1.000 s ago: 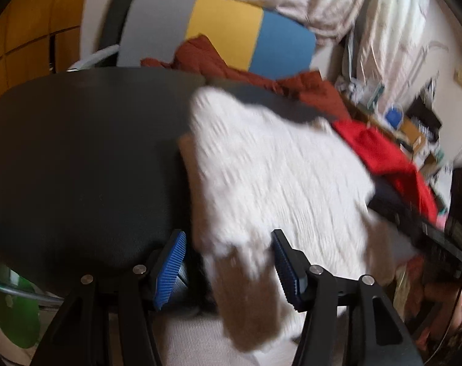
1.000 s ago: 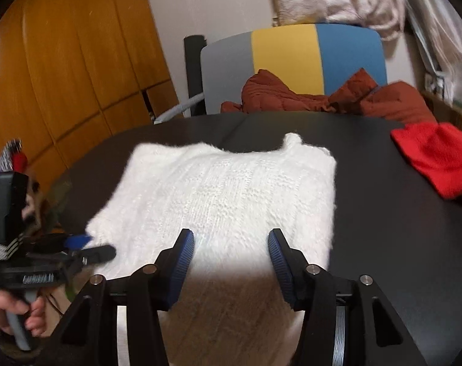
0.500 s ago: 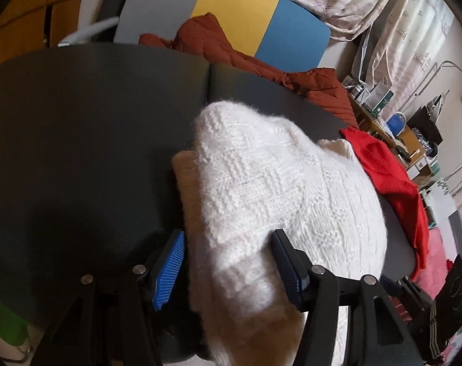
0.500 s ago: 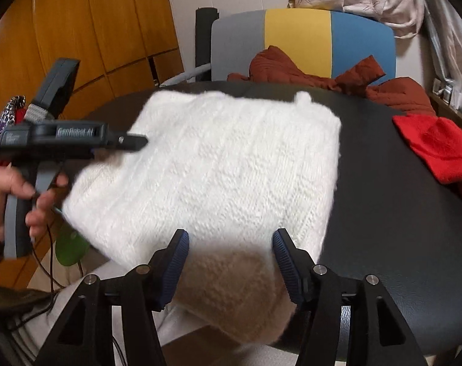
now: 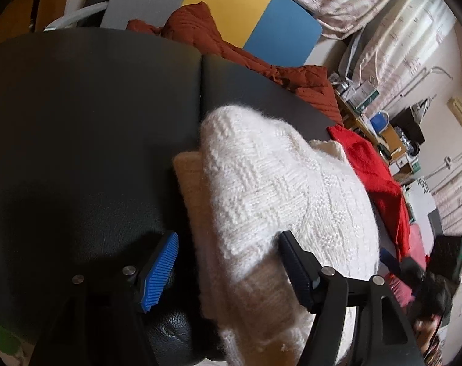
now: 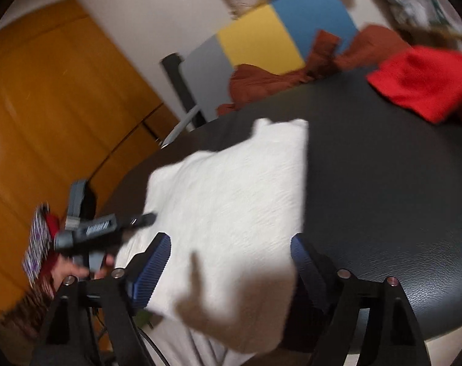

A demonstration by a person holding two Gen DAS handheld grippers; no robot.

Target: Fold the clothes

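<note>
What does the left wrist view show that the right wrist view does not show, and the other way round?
Only the left wrist view shows the cluttered shelf by the curtains. Only the right wrist view shows the orange wooden wall and the left gripper held in a hand. Both show the white sweater on the black table, the red cloth, the rust jacket and the chair.

The white knit sweater (image 5: pixel 270 189) is folded into a thick, rounded bundle with a basket-weave texture, and its near end lies between the spread jaws of the left gripper (image 5: pixel 227 267), hanging past the table's near edge. In the right wrist view the same sweater (image 6: pixel 231 195) reads as a blurred white rectangle. Its near portion sits between the parted jaws of the right gripper (image 6: pixel 231 262).
</note>
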